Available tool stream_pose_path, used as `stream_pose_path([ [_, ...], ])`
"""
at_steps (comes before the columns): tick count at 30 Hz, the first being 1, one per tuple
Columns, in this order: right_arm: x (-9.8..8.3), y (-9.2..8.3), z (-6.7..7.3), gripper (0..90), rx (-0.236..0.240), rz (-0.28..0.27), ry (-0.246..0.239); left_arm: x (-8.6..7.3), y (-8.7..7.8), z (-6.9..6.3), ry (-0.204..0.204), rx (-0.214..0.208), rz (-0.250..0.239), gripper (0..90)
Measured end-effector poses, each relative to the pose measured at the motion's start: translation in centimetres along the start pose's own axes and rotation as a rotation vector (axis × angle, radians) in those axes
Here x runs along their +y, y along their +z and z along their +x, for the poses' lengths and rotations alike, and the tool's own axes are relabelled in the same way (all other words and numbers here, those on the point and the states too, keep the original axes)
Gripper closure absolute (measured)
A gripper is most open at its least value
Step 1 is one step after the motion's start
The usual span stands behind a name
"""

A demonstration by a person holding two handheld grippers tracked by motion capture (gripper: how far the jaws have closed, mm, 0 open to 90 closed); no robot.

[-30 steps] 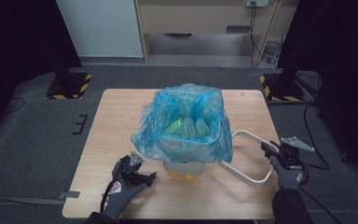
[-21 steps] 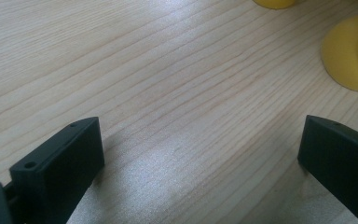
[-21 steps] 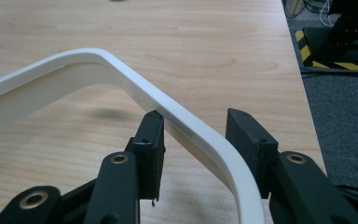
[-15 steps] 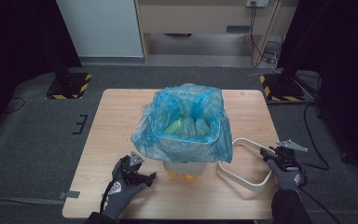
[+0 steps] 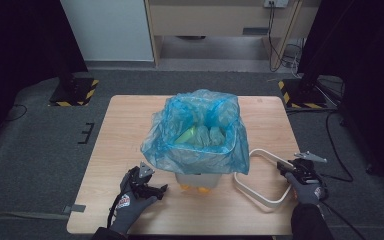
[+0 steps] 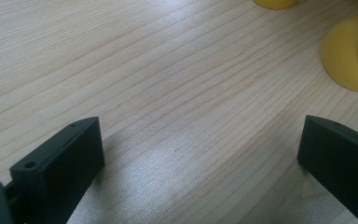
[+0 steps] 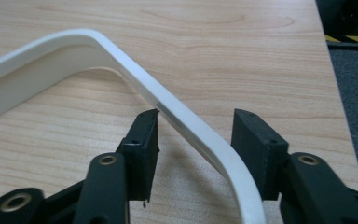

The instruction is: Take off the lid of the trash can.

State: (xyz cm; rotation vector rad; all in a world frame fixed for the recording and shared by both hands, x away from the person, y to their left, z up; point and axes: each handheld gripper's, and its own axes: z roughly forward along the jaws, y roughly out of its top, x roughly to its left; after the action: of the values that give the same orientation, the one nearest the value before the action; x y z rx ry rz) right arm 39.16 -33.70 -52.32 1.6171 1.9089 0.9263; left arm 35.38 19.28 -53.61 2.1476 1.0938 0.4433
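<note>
the white frame (image 5: pixel 260 175) lies flat near the table's (image 5: pixel 130 115) right edge, beside the blue-bagged bin (image 5: pixel 200 135). the right gripper (image 7: pixel 196 135) straddles its rail, jaws having just been opening (pads clear of it). the left gripper (image 5: pixel 147 187), near the front edge, has its jaws wide apart over bare wood.

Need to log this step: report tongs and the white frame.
Right tongs just opening, white frame loose between the jaws, lying on the table. Left tongs open, nothing between them. Bag-lined bin beside frame; nothing blocking.
</note>
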Motion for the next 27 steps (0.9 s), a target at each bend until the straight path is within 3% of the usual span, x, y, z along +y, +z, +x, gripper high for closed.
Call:
stream_pose_path([
  [4,-0.12,0.35,0.19,42.4,0.000,0.021,-0.015,-0.05,-0.14,0.13,-0.002,0.001,-0.008,2.3],
  [8,0.05,0.27,0.37,37.4,0.012,0.007,-0.011,-0.12,-0.28,0.33,-0.006,0.006,-0.020,7.2],
  [14,0.08,0.35,0.46,27.0,0.027,-0.007,-0.043,-0.10,-0.56,0.64,-0.019,0.009,-0.022,14.2],
  [22,0.24,0.26,0.69,25.7,0.041,-0.027,-0.049,-0.07,-0.66,0.71,-0.024,0.002,-0.018,15.8],
  [27,0.35,0.13,0.65,23.8,0.036,-0.032,-0.048,-0.05,-0.95,0.95,-0.051,-0.003,-0.018,19.4],
])
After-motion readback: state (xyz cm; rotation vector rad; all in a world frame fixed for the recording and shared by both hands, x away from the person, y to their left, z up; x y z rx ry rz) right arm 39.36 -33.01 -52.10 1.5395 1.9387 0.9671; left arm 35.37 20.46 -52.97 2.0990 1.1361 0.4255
